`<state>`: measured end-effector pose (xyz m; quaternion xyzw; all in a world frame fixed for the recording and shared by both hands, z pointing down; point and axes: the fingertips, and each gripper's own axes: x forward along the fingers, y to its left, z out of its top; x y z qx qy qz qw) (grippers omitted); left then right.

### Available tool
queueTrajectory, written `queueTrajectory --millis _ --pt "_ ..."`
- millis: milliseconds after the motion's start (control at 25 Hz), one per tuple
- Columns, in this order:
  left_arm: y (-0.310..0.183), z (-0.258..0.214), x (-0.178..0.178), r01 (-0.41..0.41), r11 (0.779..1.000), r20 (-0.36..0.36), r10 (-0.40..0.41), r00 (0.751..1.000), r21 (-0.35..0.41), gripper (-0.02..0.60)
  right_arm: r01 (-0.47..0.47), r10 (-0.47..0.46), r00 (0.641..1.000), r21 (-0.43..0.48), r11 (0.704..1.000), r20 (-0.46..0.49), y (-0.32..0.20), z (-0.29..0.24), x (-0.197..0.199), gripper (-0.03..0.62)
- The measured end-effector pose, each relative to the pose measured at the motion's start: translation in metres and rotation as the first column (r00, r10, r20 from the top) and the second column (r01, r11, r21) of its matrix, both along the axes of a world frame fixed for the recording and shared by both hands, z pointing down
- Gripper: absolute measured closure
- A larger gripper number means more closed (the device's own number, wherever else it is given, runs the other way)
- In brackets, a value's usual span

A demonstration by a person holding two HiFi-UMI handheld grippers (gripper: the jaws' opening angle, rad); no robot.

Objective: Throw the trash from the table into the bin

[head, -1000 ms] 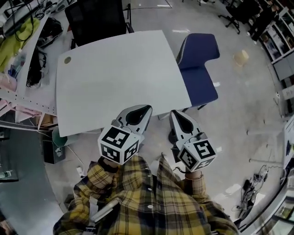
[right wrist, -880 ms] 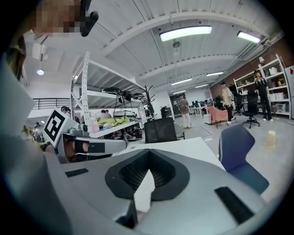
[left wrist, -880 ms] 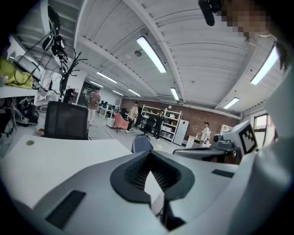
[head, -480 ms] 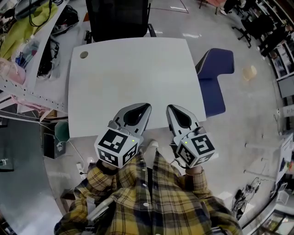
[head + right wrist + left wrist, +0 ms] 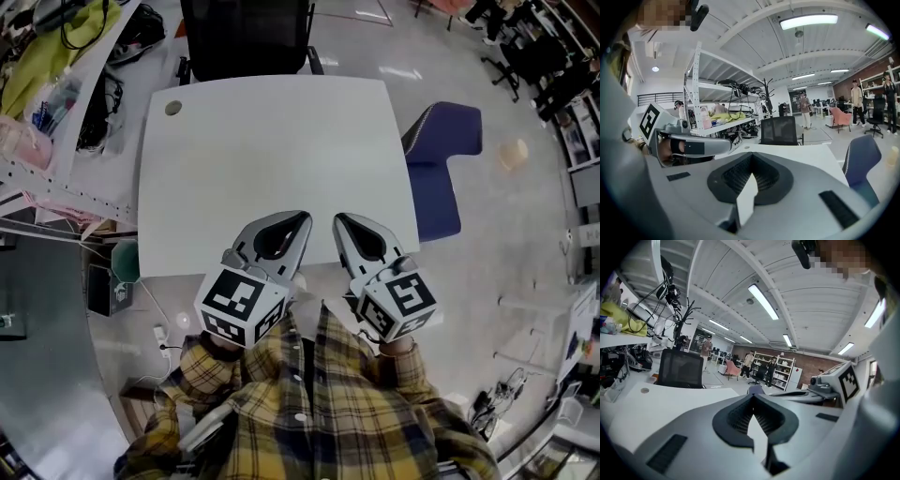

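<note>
A: Where is the trash, relative to the grippers?

B: None shows. The white surface (image 5: 272,150) ahead of both grippers is bare apart from a round cable hole (image 5: 173,108) at its far left corner. So there is no piece whose heading or long axis could be read.

A: And the bin?

B: A green-lined bin (image 5: 125,262) stands on the floor just off the surface's near left corner, beside a dark box (image 5: 103,292). It lies to the left of both grippers and lower, so the left gripper (image 5: 298,219) is nearer than the right gripper (image 5: 343,221). Its mouth appears to face up, though little of it shows.

A: How do the grippers stand?

B: Side by side over the near edge, both pointing toward the black office chair (image 5: 246,33). Each one's own view shows its jaws closed tip to tip, with nothing between them.
</note>
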<state>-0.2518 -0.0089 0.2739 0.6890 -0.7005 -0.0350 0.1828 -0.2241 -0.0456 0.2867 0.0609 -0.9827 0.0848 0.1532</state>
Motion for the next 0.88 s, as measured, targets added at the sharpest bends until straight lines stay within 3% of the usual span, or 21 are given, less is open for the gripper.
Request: queueTrajectory --millis 400,880 --pt "-0.023 -0.004 -0.007 0.046 0.999 0.015 -0.046 0.999 0.011 0.574 0.046 -0.046 0.999 0.007 0.999 0.013 -0.02 -0.002 -0.007 0.595" --pt "-0.05 -0.005 -0.013 0.046 0.999 0.026 -0.046 0.999 0.017 0.574 0.06 -0.06 0.998 0.017 0.998 0.023 -0.042 -0.005 -0.013 0.595"
